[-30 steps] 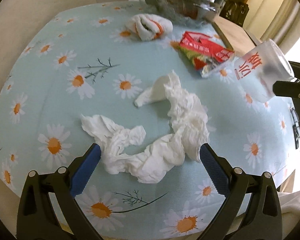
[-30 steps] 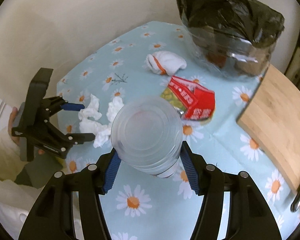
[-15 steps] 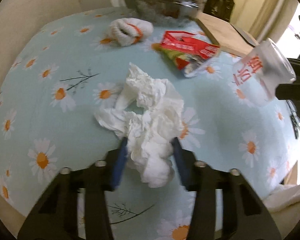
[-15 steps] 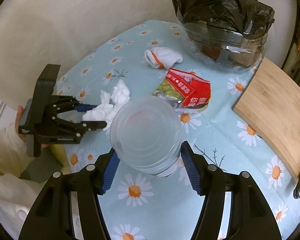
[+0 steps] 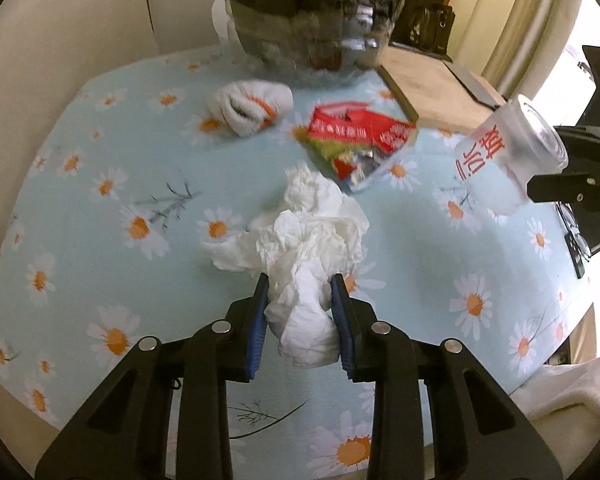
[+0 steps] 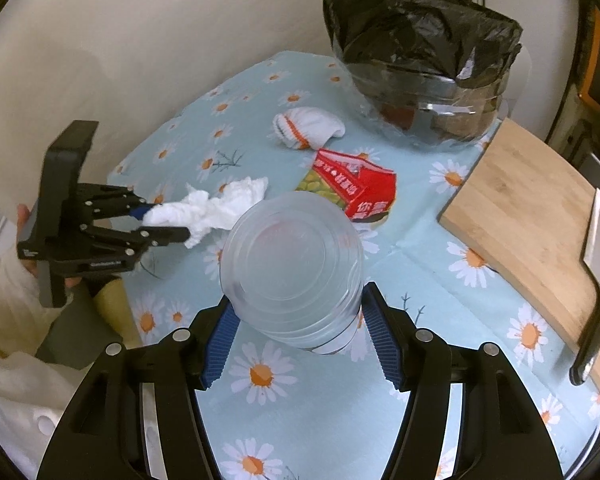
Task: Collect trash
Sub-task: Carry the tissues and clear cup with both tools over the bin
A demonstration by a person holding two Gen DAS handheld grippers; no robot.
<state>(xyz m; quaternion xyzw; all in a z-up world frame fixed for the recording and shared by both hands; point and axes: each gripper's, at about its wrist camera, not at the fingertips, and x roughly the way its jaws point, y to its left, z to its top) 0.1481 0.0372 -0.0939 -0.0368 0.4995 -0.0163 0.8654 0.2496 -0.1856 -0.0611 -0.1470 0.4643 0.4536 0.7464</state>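
My left gripper [image 5: 300, 284] is shut on a crumpled white tissue [image 5: 308, 240], which hangs bunched between the blue pads just above the daisy tablecloth [image 5: 100, 240]. In the right wrist view the left gripper [image 6: 168, 220] holds the tissue [image 6: 220, 204] out at the left. My right gripper [image 6: 296, 312] is shut on a clear plastic cup [image 6: 292, 264], bottom toward the camera; the cup [image 5: 508, 160] with red print also shows at the right of the left wrist view. A red snack wrapper [image 5: 360, 140] lies on the cloth beyond the tissue.
A rolled white sock with orange stripes [image 5: 252, 106] lies near the back. A clear bin lined with a black bag [image 6: 424, 68] stands at the far edge. A wooden cutting board [image 6: 532, 216] with a knife [image 6: 596, 320] lies at the right. A person's hand [image 6: 24, 224] grips the left tool.
The left jaws went from wide open around the spread tissue to shut on it, bunching it up and lifting it slightly. The right gripper kept hold of the cup and shifted a little.
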